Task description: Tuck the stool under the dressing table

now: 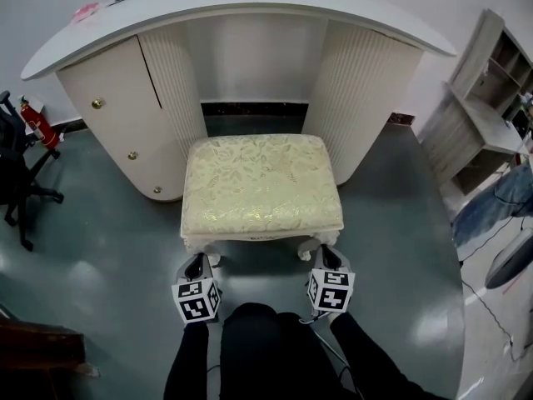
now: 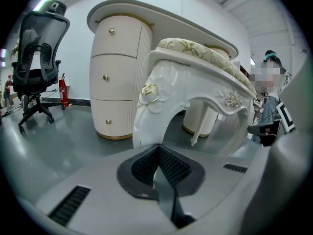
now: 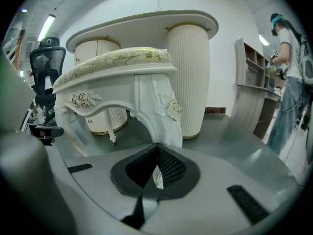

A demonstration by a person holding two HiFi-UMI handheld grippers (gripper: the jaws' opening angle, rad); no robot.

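Note:
The stool [image 1: 260, 182], with a cream and gold cushion and white carved legs, stands on the grey floor in front of the white dressing table [image 1: 358, 19]. Its far part sits just at the mouth of the gap [image 1: 254, 115] between the two ribbed pedestals. My left gripper [image 1: 196, 265] is low at the stool's near left leg [image 2: 151, 111], its jaws shut with nothing between them and the tips right at the leg. My right gripper [image 1: 327, 258] is at the near right leg [image 3: 159, 116], its jaws also closed tip to tip.
A black office chair [image 1: 17, 173] and a red fire extinguisher [image 1: 37, 123] stand at the left. A pale shelf unit [image 1: 491, 98] and a person in jeans [image 1: 491, 211] are at the right. The left pedestal has drawers with gold knobs [image 1: 97, 103].

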